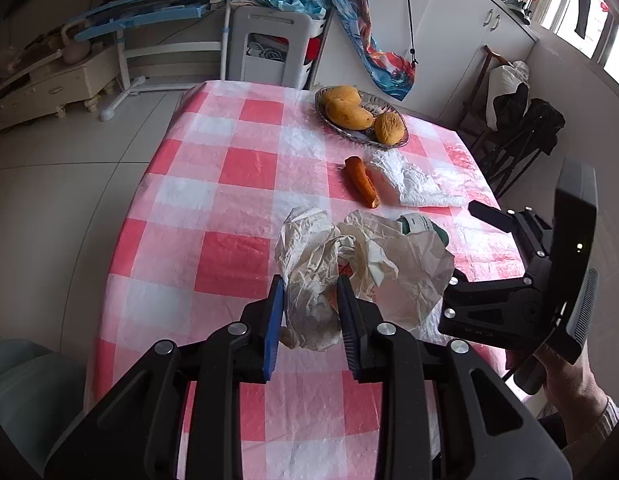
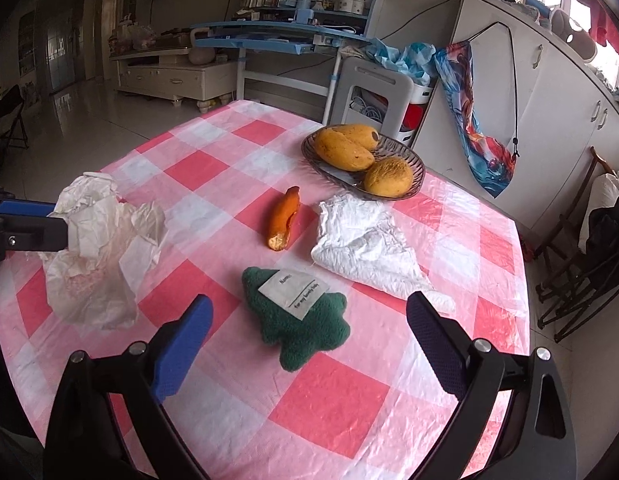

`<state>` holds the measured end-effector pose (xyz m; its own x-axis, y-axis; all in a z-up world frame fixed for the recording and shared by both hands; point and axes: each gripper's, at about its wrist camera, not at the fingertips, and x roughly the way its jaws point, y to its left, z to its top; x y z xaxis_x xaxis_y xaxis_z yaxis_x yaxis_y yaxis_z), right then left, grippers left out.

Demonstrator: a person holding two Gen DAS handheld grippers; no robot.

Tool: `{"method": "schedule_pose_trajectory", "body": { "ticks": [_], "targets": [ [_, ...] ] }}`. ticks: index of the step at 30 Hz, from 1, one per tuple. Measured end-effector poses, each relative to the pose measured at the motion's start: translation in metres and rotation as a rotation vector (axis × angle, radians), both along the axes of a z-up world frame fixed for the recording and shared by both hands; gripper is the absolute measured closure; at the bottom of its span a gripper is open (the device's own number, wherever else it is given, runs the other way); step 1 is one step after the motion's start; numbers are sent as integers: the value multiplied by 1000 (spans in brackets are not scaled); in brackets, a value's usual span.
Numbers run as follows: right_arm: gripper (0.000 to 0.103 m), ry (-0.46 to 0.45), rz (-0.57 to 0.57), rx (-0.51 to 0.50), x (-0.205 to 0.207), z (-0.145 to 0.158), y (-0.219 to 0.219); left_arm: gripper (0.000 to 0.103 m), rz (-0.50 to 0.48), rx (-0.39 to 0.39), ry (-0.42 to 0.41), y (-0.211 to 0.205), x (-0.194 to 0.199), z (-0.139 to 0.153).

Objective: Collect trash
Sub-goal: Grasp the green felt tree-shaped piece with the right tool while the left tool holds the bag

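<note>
Only the right wrist view shows the green toy whole, between the spread right hand-held gripper. Left hand-held gripper clamps crumpled paper, lower centre.

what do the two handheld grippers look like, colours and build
Both are black plastic linkage frames with round silver pivot bolts. The left gripper has flat fingers, one faced with a bright blue pad, the other with a dark ribbed pad. The right gripper matches: one blue textured pad, one dark navy dimpled pad. Seen from the left wrist, it has a ribbed grey handle, and a light knitted cuff shows at the wrist.
</note>
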<state>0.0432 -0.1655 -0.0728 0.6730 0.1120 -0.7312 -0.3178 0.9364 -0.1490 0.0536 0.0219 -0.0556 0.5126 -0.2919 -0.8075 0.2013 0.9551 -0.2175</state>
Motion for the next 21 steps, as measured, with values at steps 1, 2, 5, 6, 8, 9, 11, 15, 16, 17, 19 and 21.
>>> {"method": "schedule_pose_trajectory", "body": {
  "ticks": [1, 2, 5, 6, 8, 9, 11, 15, 16, 17, 19, 21],
  "targets": [
    [18, 7, 2, 1, 2, -1, 1, 77, 0, -5, 0, 0, 0, 1],
    [21, 13, 4, 1, 4, -3, 2, 77, 0, -7, -1, -1, 0, 1],
    [30, 30, 17, -3, 8, -6, 6, 77, -2, -6, -4, -1, 0, 2],
    [39, 41, 21, -7, 9, -9, 6, 77, -2, -9, -6, -2, 0, 2],
    [53, 75, 25, -9, 9, -14, 6, 77, -2, -10, -15, -2, -1, 6],
    [53, 77, 24, -17, 9, -16, 6, 77, -2, -12, -21, -2, -1, 8],
    [54, 78, 25, -24, 7, -17, 5, 77, -1, -23, -30, 0, -2, 12],
    [57, 85, 16, -16, 8, -18, 4, 77, -4, -45, -39, 1, -4, 17],
    [57, 83, 13, -21, 8, -19, 5, 77, -5, -48, -40, 1, -4, 18],
    [57, 79, 9, -28, 9, -20, 7, 77, -4, -51, -39, 1, -5, 18],
    [56, 73, 2, -22, 10, -20, 7, 77, -2, -63, -34, 1, -5, 18],
    [56, 73, -5, -20, 13, -21, 9, 77, -4, -69, -34, 1, -6, 19]
  ]
}}
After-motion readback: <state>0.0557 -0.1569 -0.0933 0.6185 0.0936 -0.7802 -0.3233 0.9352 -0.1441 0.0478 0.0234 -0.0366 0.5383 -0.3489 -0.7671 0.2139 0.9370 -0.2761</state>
